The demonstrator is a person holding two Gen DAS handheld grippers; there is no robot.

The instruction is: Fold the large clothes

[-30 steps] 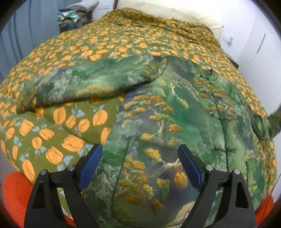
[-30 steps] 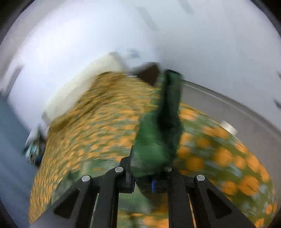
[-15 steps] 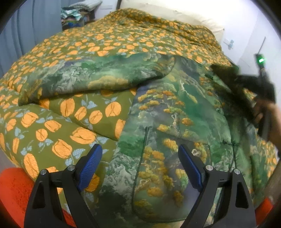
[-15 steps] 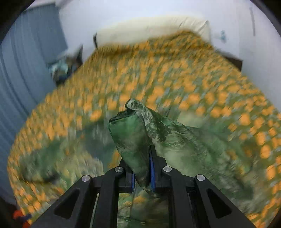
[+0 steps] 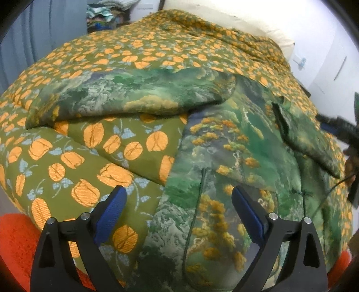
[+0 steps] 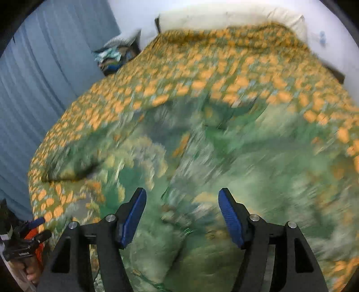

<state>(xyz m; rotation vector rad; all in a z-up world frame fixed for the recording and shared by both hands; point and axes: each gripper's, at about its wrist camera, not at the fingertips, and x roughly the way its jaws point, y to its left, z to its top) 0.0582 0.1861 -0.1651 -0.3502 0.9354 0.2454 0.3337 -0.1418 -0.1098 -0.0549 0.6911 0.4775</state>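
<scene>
A large green garment with a landscape print [image 5: 224, 157] lies spread on the bed. Its left sleeve [image 5: 134, 96] stretches out to the left. Its right sleeve [image 5: 307, 132] lies folded in over the body. My left gripper [image 5: 179, 200] is open and empty, hovering over the garment's lower hem. My right gripper [image 6: 181, 202] is open and empty above the garment [image 6: 202, 168], which is blurred in the right wrist view. The right gripper also shows at the right edge of the left wrist view [image 5: 338, 128].
The bed carries an olive quilt with orange flowers [image 5: 89, 143]. A white pillow [image 6: 224, 15] lies at the head. Blue curtains [image 6: 44, 67] hang on the left. A pile of clothes [image 6: 114, 56] sits beside the bed. An orange surface [image 5: 15, 238] lies below the bed's front edge.
My right gripper carried the right sleeve over the garment's body, then opened and let it go. The sleeve now lies folded in. My left gripper stayed open and shifted little.
</scene>
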